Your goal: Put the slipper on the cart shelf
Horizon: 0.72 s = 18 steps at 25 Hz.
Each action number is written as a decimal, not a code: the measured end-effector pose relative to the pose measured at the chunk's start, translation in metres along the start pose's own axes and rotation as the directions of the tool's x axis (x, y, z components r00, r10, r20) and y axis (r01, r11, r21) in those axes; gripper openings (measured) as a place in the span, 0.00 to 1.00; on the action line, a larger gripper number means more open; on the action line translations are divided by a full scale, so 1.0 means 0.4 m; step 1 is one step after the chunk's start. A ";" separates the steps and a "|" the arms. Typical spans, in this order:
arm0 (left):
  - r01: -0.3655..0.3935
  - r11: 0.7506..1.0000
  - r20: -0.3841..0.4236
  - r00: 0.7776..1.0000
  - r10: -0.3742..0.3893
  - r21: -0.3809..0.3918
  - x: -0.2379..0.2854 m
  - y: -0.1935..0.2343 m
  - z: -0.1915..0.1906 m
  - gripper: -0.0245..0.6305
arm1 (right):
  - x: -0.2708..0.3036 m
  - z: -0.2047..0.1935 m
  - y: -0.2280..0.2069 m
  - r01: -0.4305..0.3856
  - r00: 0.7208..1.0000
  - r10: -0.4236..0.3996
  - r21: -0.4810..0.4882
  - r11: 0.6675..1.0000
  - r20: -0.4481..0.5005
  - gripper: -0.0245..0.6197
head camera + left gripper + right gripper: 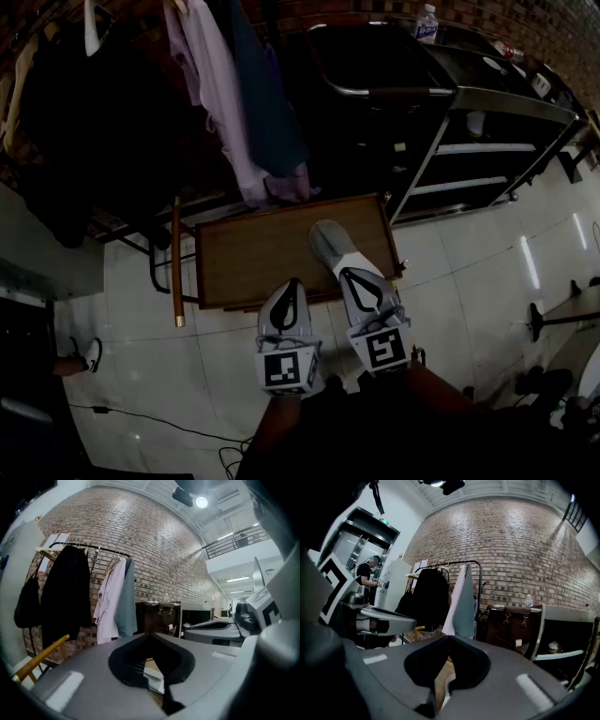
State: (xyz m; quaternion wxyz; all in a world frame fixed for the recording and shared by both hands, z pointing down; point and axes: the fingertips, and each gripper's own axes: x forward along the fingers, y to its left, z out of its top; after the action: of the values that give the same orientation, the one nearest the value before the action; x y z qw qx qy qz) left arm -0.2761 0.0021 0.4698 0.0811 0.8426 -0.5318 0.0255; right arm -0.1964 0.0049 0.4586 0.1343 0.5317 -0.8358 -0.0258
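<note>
Two hand-held grippers hang side by side over a low brown wooden worktop (248, 258) on a tiled floor (469, 281), below a brick wall (501, 541). A grey slipper (330, 246) lies flat on the worktop near its right end, toe pointing away from the person. The right claw (350, 273) is closed, its jaws meeting at the tips right over the slipper's near end; no view settles whether they touch the slipper. The left claw (292, 284), just beside it and over the worktop's front edge, is also closed and holds nothing, its jaws drawn to a point in the left gripper view.

The metal cart (497, 105) stands well apart from the slipper, beyond the worktop's far right corner, with its pale shelf (487, 148) rails in view and a water bottle (427, 22) on top. A clothes rail to the left carries a pale pink shirt (220, 103), a teal garment (267, 94) and a black coat (65, 597). A wooden stick (175, 262) stands beside the worktop's left end.
</note>
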 end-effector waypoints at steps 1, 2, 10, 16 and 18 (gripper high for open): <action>-0.002 1.000 -0.012 1.000 0.002 -0.012 0.005 0.000 -0.005 0.06 | 0.004 -0.015 -0.004 0.003 1.000 -0.003 0.002 1.000 -0.009 0.04; -0.005 1.000 -0.023 1.000 0.004 -0.022 0.010 0.001 -0.013 0.06 | 0.009 -0.031 -0.007 0.006 1.000 -0.006 0.005 1.000 -0.020 0.04; 0.015 0.999 -0.151 0.988 -0.021 -0.045 0.027 -0.015 -0.182 0.06 | 0.012 -0.234 -0.028 0.025 0.986 -0.008 0.098 0.995 -0.168 0.04; 0.059 0.994 -0.222 0.972 -0.078 -0.091 0.010 -0.088 -0.271 0.06 | -0.022 -0.355 -0.044 0.030 0.967 0.012 0.161 0.987 -0.254 0.13; 0.071 0.993 -0.235 0.967 -0.093 -0.099 0.008 -0.107 -0.283 0.06 | -0.034 -0.400 -0.051 0.042 0.958 0.021 0.212 0.976 -0.286 0.25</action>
State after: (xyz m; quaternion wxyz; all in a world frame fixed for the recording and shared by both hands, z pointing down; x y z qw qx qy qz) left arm -0.2311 0.0358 0.5769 0.1833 0.8502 -0.4833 0.0999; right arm -0.1325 0.0243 0.6060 0.1954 0.5456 -0.8025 0.1417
